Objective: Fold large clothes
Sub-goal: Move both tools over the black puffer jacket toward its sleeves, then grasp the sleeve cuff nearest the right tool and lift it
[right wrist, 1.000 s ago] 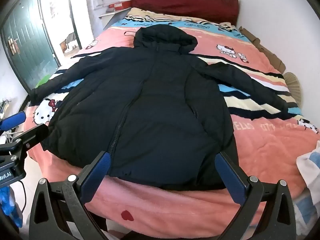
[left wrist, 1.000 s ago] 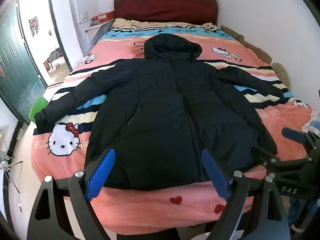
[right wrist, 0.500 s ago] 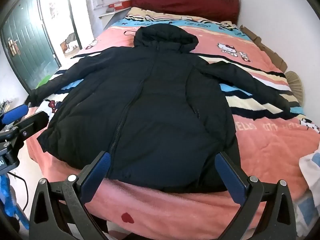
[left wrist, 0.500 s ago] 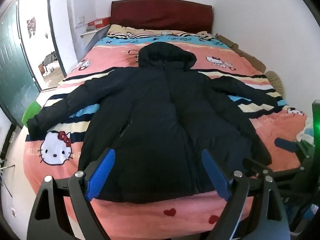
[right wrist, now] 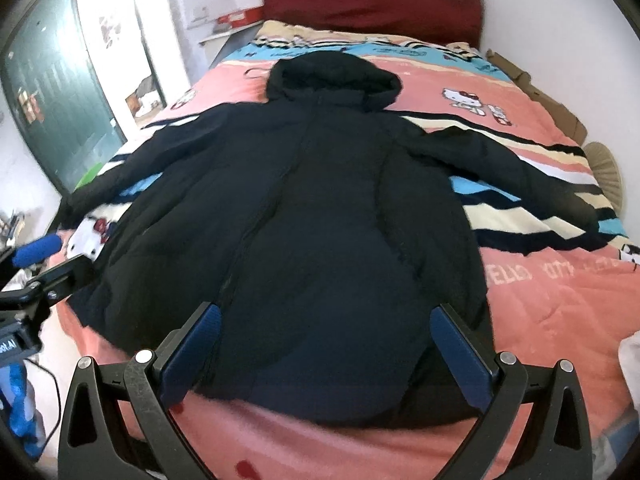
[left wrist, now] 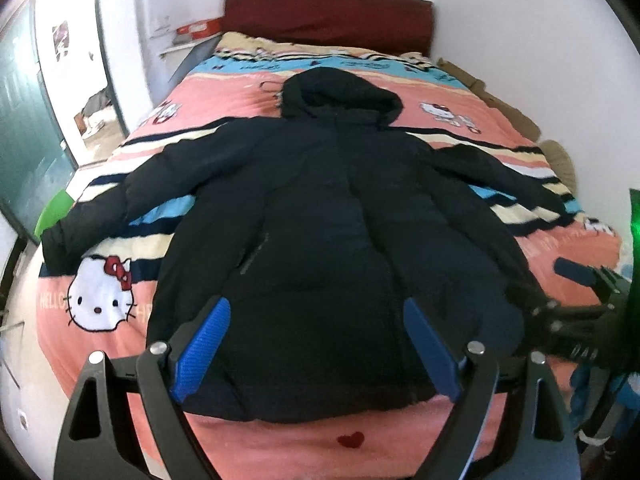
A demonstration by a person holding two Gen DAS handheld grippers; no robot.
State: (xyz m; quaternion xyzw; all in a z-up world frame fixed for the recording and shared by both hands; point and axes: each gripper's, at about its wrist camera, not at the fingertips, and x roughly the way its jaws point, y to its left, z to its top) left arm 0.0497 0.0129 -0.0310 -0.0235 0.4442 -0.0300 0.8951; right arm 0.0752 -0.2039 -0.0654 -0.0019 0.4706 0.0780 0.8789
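Black hooded jacket (left wrist: 320,232) lies flat, front up, across the pink cartoon-print blanket (left wrist: 560,248) on the bed, filling mid-frame in both wrist views; hood toward the dark red headboard (left wrist: 328,16) at the top, sleeves spread to left and right, hem at the near edge of the bed. Left tongs (left wrist: 316,344) at the bottom of the left view: jaws wide apart, nothing between the blue pads, hem seen between them. Right tongs (right wrist: 326,356) likewise spread wide and empty at the bottom of the right view, over the hem.
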